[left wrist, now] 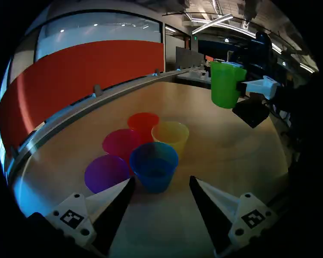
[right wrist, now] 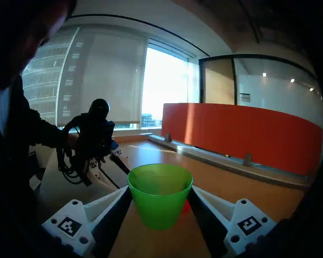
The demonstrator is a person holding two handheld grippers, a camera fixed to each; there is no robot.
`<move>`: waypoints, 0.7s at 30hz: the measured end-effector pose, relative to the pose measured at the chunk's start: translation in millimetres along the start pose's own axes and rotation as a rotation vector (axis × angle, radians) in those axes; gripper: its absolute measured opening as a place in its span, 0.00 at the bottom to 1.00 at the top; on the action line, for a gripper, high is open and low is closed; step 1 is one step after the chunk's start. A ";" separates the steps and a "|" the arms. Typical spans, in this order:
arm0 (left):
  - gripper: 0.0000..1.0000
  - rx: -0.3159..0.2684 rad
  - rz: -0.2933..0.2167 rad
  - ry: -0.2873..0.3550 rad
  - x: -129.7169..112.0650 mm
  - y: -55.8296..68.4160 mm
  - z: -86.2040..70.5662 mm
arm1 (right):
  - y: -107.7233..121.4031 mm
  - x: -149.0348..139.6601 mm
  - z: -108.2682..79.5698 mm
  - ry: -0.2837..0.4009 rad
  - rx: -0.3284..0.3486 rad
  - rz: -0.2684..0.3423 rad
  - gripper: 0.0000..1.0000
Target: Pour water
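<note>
A wide, pale wooden bench (left wrist: 230, 146) runs beside a long orange partition (left wrist: 84, 69). A person in a dark sleeve (right wrist: 28, 129) holds both tools.

In the left gripper view, the left hand-held gripper (left wrist: 161, 180) hangs low over the bench, its two fingers spread apart and gripping nothing. Just beyond its tips, five empty-looking cups stand packed together, touching or nearly so: blue cup (left wrist: 154, 165) nearest, purple cup (left wrist: 104, 173) and magenta cup (left wrist: 120, 142) beside it, yellow cup (left wrist: 171, 134) and orange cup (left wrist: 143, 122) behind.

The right hand-held gripper (right wrist: 160, 189) is clamped on a green cup (right wrist: 160, 210), one finger against each side. The cup is upright and raised clear of the bench, well apart from the cluster. I cannot tell whether it holds water.

Likely risks:
- The cups crowd together, so a tilted stream may land in a neighbour or run between the rims.
- The green cup tapers and looks smooth, so it may slip or twist between the fingers as it tips.
- Light cups may topple if either gripper nudges them.
</note>
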State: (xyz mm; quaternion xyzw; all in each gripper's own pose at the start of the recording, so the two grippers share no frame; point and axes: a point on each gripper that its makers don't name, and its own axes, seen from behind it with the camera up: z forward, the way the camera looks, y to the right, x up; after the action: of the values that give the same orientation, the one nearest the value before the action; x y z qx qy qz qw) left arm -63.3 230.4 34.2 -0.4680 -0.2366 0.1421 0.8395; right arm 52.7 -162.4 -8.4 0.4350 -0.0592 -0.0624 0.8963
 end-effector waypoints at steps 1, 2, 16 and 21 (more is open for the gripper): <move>0.93 0.001 0.003 -0.001 0.0 -0.5 0.8 | 0.2 -0.2 -0.3 -0.001 0.000 0.000 0.90; 0.93 0.001 0.006 -0.002 -0.1 -0.9 1.6 | 0.4 -0.3 -0.5 -0.001 0.000 -0.001 0.90; 0.93 0.006 0.018 -0.017 1.3 -9.6 16.1 | 5.5 -3.0 -4.5 -0.006 -0.013 -0.002 0.90; 0.93 0.006 0.023 -0.021 1.4 -11.5 22.6 | 6.5 -3.8 -6.2 -0.007 -0.015 -0.003 0.90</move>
State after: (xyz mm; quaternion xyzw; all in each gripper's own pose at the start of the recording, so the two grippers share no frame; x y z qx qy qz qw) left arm -73.9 241.3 54.5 -0.4664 -0.2397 0.1574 0.8368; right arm 50.3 -153.0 -7.3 0.4280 -0.0610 -0.0656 0.8993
